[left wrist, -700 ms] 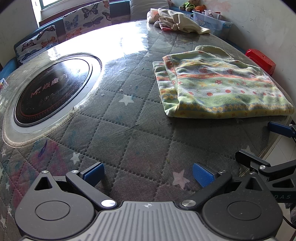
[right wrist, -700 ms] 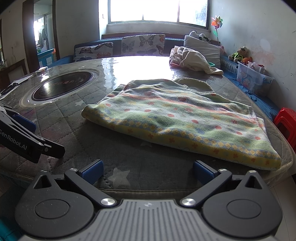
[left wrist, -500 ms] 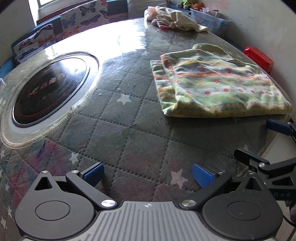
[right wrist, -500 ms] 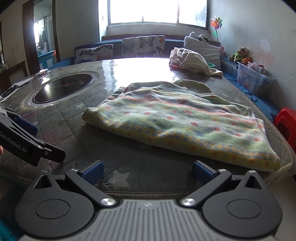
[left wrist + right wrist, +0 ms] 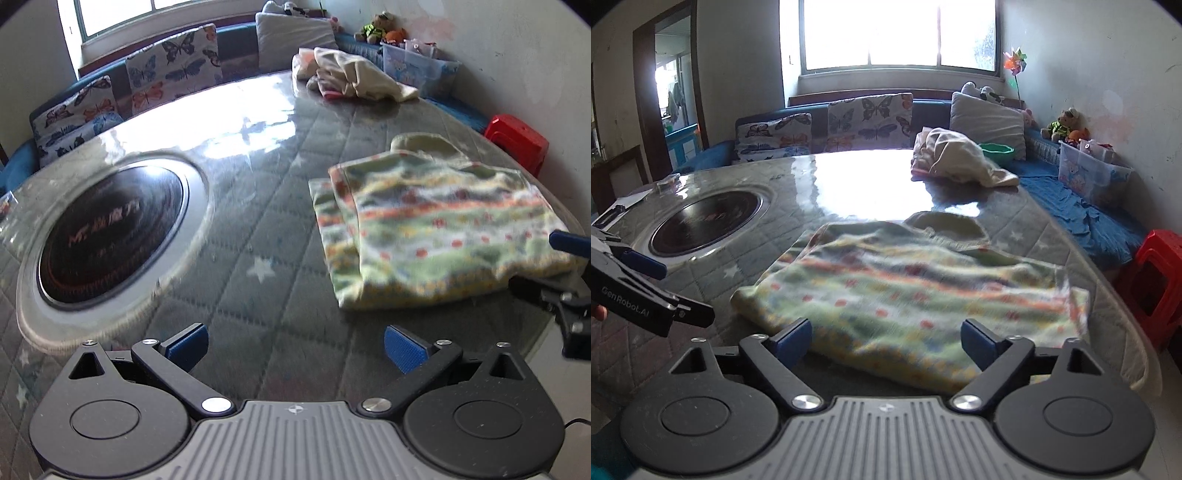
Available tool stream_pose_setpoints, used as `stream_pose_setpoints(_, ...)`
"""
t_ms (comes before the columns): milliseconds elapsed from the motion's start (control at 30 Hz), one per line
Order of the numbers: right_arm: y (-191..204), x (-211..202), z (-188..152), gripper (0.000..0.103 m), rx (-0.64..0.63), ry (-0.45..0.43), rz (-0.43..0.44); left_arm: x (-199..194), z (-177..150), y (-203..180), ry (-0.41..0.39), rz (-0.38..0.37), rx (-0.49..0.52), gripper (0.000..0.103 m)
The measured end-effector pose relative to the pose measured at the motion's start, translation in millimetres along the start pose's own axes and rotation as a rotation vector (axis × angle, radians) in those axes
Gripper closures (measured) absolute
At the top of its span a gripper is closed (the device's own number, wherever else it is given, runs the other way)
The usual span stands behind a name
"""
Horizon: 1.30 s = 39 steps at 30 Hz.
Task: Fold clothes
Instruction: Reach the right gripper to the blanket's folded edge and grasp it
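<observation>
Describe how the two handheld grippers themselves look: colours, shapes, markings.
Both match. The left gripper and the right gripper each have a grey ribbed body with a small crosshair mark, two round black discs, black link arms with silver rivets, and blue textured pads on the fingers. White "GenRobot.AI" lettering runs along the left one's side in the right wrist view. No sleeves are visible.

There are two grippers: the left gripper (image 5: 295,341) and the right gripper (image 5: 886,338). On the table (image 5: 236,273) lie one folded patterned garment (image 5: 436,229) and one heap of unfolded clothes (image 5: 347,77). I count two butterfly cushions (image 5: 870,120), one red stool (image 5: 1156,280), one round black hob (image 5: 110,236).
</observation>
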State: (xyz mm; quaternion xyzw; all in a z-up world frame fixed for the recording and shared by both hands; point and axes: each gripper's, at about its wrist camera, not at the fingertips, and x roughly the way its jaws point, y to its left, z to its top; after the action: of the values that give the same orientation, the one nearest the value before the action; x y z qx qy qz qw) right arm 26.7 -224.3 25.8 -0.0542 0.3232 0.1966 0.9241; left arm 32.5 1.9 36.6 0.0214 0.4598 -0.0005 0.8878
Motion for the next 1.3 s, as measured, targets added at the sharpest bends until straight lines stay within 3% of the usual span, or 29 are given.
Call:
stream_pose_setpoints(500,-54.8,59.6,56.3,0.045,0.083,0.041,-0.016,15.2,22.9,-0.2,-0.004,0.005,-0.01,0.0)
stream_pose_setpoints(933,-89.1,139.7,91.8,0.054,0.211,0.112,-0.087,24.7,27.1,5.1,0.016,0.01,-0.025,0.0)
stream_pose_setpoints(1300,-97.1,177.0,92.1,0.054,0.256,0.153,-0.11,26.4,27.0,3.2,0.036,-0.01,-0.029,0.0)
